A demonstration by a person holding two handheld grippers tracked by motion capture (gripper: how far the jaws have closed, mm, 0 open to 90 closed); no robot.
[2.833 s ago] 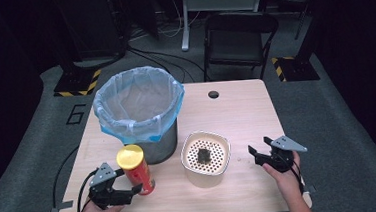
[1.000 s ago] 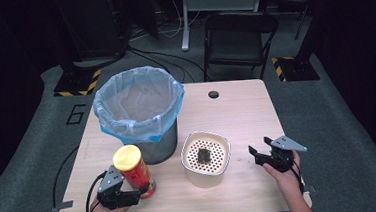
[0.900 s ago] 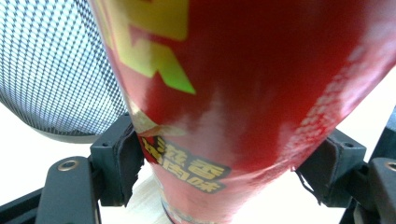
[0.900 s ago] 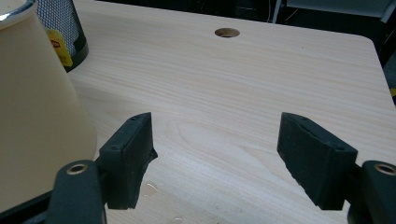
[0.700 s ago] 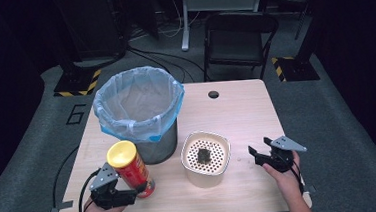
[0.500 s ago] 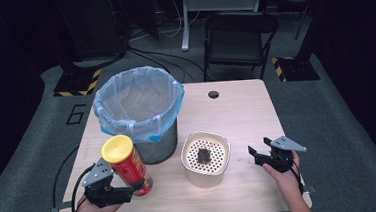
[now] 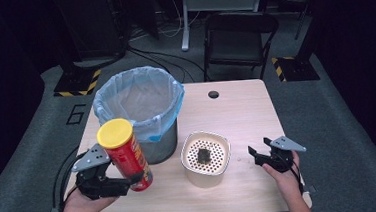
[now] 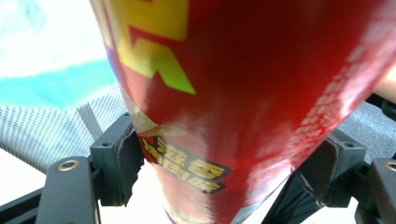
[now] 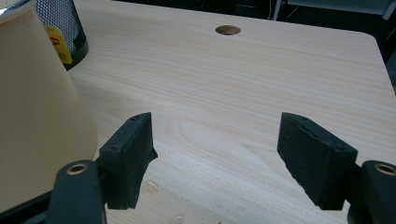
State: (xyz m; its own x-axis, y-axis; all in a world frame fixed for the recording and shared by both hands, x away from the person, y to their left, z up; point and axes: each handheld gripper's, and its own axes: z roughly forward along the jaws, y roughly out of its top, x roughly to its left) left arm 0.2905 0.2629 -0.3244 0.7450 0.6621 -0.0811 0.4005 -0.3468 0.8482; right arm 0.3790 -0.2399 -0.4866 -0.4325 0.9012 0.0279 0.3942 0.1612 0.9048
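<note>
Red cylindrical crisp can (image 7: 125,154) with a yellow plastic lid sits clamped in the left gripper (image 7: 112,184) at the near left of the pale wooden table (image 7: 236,107), lifted clear of the tabletop and tilted, lid leaning up and left, base down and right. It hangs just in front of the black mesh bin (image 7: 141,114) lined with a light blue bag. In the left gripper view both black pads (image 8: 125,158) press the can's lower sides. The left hand (image 7: 83,211) comes in from the bottom edge, gripper pointing right. Beside it stands a cream perforated round container (image 7: 206,157) with a dark lump inside. At the right, the right hand (image 7: 283,174) rests low near the table edge; its right gripper (image 7: 259,153) points left toward the container, jaws parted with bare wood between them, grasping nothing
</note>
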